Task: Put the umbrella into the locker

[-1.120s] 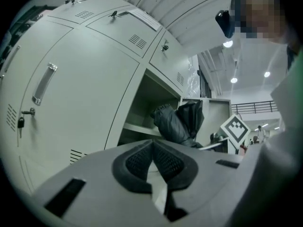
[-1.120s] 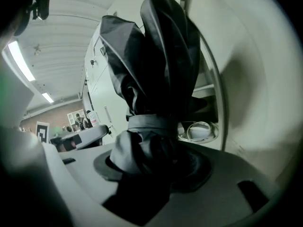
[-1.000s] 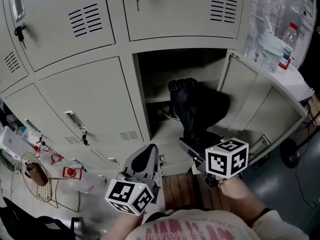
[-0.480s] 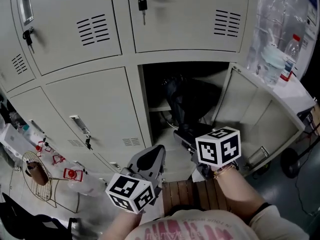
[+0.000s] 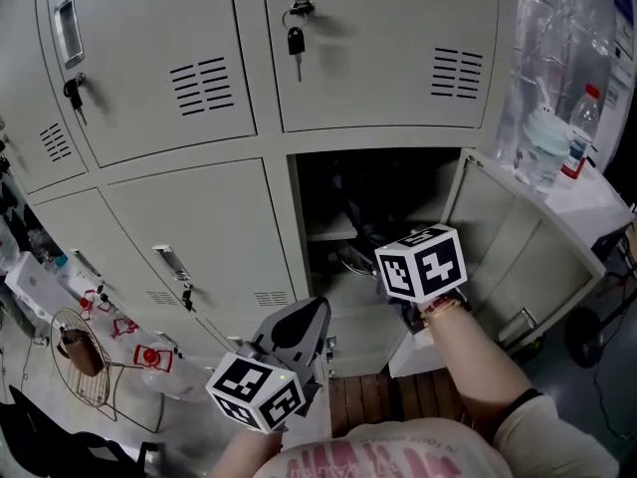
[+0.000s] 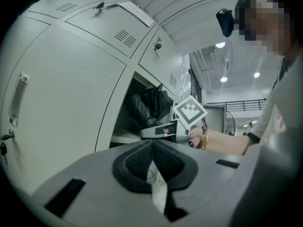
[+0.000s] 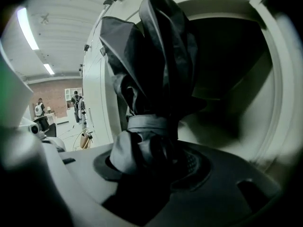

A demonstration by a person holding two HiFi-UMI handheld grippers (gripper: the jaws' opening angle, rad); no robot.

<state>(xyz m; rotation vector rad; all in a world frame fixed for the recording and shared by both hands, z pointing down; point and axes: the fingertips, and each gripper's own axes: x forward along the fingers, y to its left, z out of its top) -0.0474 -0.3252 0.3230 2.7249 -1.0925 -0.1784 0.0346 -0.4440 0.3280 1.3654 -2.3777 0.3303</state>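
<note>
The black folded umbrella [image 7: 156,65] stands up between the jaws of my right gripper [image 7: 149,162], which is shut on its strapped lower end. In the head view the right gripper [image 5: 388,272] sits at the mouth of the open locker [image 5: 328,232], and the umbrella [image 5: 348,212] reaches into the dark compartment above its shelf. In the left gripper view the umbrella [image 6: 149,105] leans inside the locker, with the right gripper [image 6: 163,130] under it. My left gripper [image 5: 299,319] hangs low in front of the lockers, shut and empty, its pads [image 6: 142,159] pressed together.
The locker's door [image 5: 513,252] swings open to the right. Shut locker doors [image 5: 189,237] with keys [image 5: 296,40] surround the opening. A table with a bottle [image 5: 587,118] stands at right, a wire basket [image 5: 80,352] at lower left, wooden slats [image 5: 383,401] underfoot.
The right gripper has risen and carried the umbrella deeper into the locker opening. The left gripper has lifted a little and stays shut.
</note>
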